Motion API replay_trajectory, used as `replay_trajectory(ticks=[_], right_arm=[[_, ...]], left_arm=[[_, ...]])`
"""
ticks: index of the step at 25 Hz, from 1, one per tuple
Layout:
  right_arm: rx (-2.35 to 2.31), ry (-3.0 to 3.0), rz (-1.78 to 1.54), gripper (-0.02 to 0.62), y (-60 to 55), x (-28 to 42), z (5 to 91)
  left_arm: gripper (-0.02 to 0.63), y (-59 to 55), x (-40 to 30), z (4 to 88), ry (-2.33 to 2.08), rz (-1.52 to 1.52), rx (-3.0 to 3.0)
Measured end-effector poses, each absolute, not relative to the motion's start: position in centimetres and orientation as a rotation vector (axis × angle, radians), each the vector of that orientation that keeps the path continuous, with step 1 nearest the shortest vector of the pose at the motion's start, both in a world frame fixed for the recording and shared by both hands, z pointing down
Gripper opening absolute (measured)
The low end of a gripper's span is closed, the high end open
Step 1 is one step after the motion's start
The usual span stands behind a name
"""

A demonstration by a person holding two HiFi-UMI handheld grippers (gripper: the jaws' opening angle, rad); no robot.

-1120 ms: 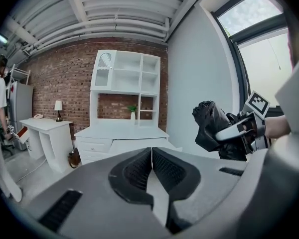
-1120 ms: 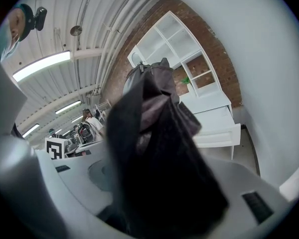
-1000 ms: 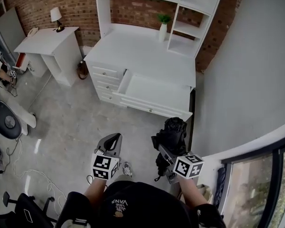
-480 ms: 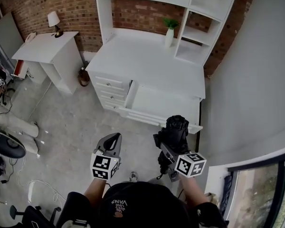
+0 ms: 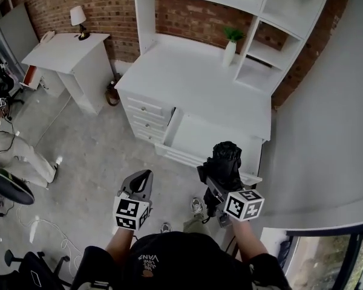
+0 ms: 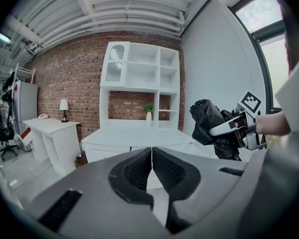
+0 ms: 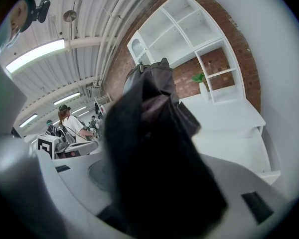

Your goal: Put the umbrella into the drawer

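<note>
A folded black umbrella [image 5: 224, 163] stands up out of my right gripper [image 5: 220, 180], which is shut on it; in the right gripper view the umbrella [image 7: 157, 148] fills the middle and hides the jaws. It hangs just in front of the open white drawer [image 5: 199, 141] of the desk [image 5: 193, 80]. My left gripper [image 5: 141, 183] is shut with nothing in it, over the floor to the left of the drawer. In the left gripper view its jaws [image 6: 152, 171] meet, and the umbrella [image 6: 212, 126] shows at the right.
A stack of small closed drawers [image 5: 146, 118] sits left of the open one. A potted plant [image 5: 231, 44] stands on the desk under white shelves [image 5: 278, 29]. A side table [image 5: 69, 56] with a lamp [image 5: 80, 22] is at the left. A grey wall [image 5: 327, 132] runs along the right.
Both grippers have moved forward toward the desk. The umbrella's top now reaches the front of the open drawer. Neither grip has changed.
</note>
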State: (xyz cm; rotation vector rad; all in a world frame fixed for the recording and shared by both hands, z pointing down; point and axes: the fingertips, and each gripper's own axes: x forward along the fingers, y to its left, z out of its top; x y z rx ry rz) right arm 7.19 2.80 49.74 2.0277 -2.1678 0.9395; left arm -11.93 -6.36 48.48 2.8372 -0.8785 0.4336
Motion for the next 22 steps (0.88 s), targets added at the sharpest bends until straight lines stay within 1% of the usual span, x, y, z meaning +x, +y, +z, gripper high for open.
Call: replay_trajectory(ticks=[5,14,22], right_arm=[[1.909,-2.210,0.923,0.242,-1.8,10.8,49.8],[1.636,-2.270,0.885,0.242,-9.5,17.0,51.5],[1.414,-2.297,0.851,0.241,-14.5,20.0,54.0]], left_arm=[[0.011,-9.2,-10.0,48.6,-1.027,0.428,2.756],[0.011,-13.5,-4.3,48.4,-1.259,0.385,2.634],[0.011,-15.0,-2.3,49.6,-1.453,0.377,2.490]])
